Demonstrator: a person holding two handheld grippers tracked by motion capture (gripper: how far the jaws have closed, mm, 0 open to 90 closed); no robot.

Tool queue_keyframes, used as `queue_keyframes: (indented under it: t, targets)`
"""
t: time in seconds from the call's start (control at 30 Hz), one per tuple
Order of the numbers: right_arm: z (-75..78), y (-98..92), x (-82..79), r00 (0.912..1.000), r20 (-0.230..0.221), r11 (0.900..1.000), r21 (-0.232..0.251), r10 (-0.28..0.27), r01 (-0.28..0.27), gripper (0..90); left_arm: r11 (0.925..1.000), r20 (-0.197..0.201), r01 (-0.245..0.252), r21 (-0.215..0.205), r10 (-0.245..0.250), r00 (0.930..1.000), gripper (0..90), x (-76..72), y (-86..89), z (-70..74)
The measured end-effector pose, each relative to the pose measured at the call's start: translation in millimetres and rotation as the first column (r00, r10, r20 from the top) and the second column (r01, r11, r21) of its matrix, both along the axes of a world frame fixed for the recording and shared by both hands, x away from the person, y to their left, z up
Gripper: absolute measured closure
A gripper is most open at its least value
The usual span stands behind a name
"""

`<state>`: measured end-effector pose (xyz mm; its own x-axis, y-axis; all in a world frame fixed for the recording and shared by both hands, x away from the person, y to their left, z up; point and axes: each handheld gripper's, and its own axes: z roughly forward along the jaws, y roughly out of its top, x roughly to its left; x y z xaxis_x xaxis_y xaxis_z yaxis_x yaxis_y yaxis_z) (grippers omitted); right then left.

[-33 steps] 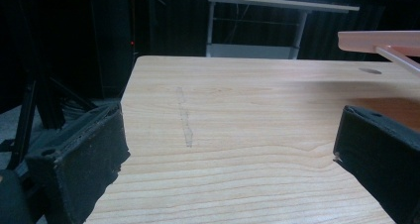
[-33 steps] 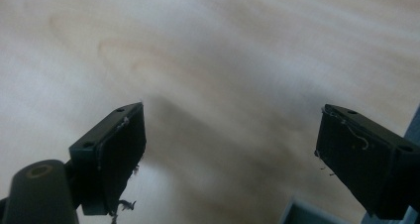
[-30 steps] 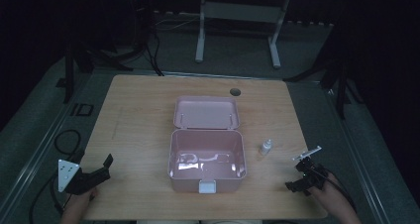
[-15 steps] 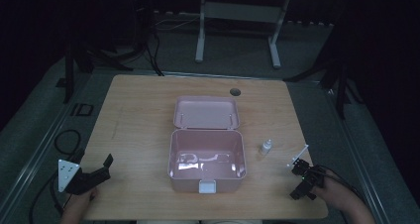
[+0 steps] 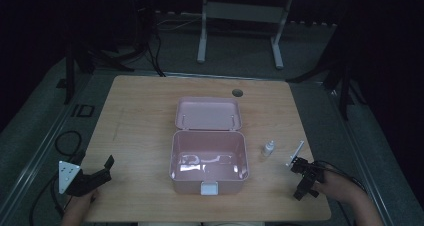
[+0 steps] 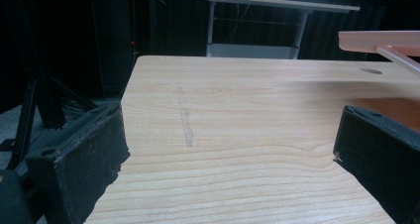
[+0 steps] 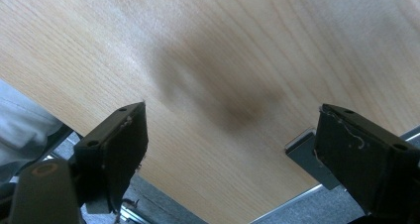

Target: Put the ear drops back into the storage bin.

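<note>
Spanning a dark room, wooden table [image 5: 140,116] bears pink box [image 5: 209,156].

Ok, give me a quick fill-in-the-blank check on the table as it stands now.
1. The lid of the pink plastic box is ____.
2. The small clear dropper bottle stands to the ____ of the box in the high view.
3. The jaws of the left gripper and the right gripper are ____, holding nothing.
4. The round hole lies in the wooden table ____ the box.

Missing: open; right; open; behind
</note>
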<state>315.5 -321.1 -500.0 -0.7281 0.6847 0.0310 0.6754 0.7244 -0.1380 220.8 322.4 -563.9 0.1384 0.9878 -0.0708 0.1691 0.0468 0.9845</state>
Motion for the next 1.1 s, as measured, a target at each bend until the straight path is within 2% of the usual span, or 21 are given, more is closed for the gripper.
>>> queue_keyframes:
  t: [0.2,0.33,0.57,0.67,0.73,0.87,1.0,1.1]
  targets:
    - [0.7,0.3,10.6,0.9997,-0.007,1.000,0.020,-0.022,0.022,13.2,1.0000,0.000,0.000,0.000,0.000,1.0000,0.4,0.0,0.0,0.0]
    - [1.2,3.7,15.1,0.9999,-0.014,0.998,0.056,0.001,0.000,12.4,1.0000,-0.001,0.001,-0.001,-0.001,1.0000,0.4,0.0,0.2,0.0]
    - [4.7,9.8,29.0,0.9998,-0.015,0.999,0.042,0.015,-0.014,13.0,1.0000,0.000,0.001,-0.003,-0.001,1.0000,0.4,0.0,0.2,0.0]
    - [7.7,12.3,37.8,0.9999,0.013,0.999,0.042,-0.007,0.007,13.2,1.0000,-0.001,0.001,-0.003,-0.001,1.0000,0.4,0.1,0.3,0.0]
    - [10.9,17.4,46.9,0.9992,0.041,0.999,0.039,-0.003,0.002,13.7,1.0000,-0.001,0.000,-0.004,0.000,1.0000,0.4,0.2,0.3,0.0]
    - [12.5,27.1,57.5,0.9991,0.041,0.999,0.041,0.003,-0.005,14.3,1.0000,0.000,0.000,-0.006,0.000,1.0000,0.4,0.2,0.2,0.0]
    - [14.3,33.5,64.8,0.9980,0.060,0.999,0.032,-0.017,0.015,18.9,1.0000,0.000,0.002,-0.006,-0.002,1.0000,0.4,0.2,0.4,0.0]
    - [17.0,37.3,73.6,0.9961,0.076,0.998,0.050,-0.044,0.041,20.8,1.0000,0.000,0.003,-0.006,-0.003,1.0000,0.4,0.2,0.4,0.0]
